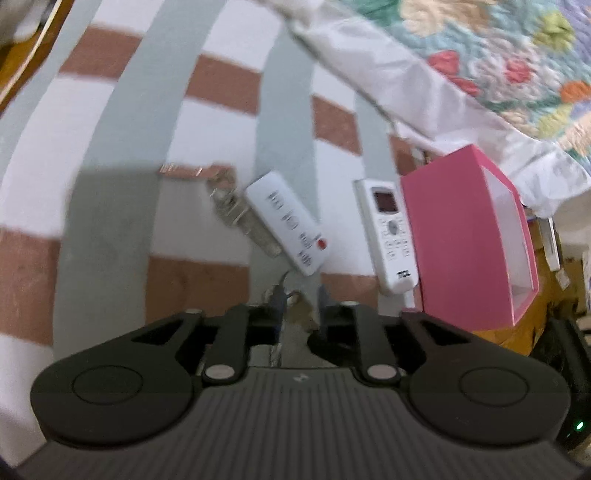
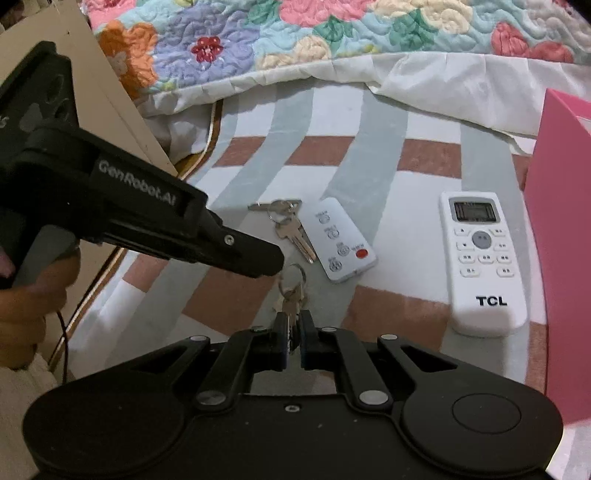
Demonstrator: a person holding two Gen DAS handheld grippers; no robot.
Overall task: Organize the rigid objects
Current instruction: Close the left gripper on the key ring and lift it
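Note:
On the striped bedsheet lie a small white remote with a red button, a larger white TCL remote and a bunch of keys. A second key bunch lies nearer. My right gripper is shut on one of its keys. My left gripper is open, its fingers straddling the same bunch; its body comes in from the left in the right wrist view. A pink box stands beside the TCL remote.
A floral quilt with a white border lies bunched along the far side of the bed. A wooden bed frame edge runs at the left. Clutter shows beyond the pink box.

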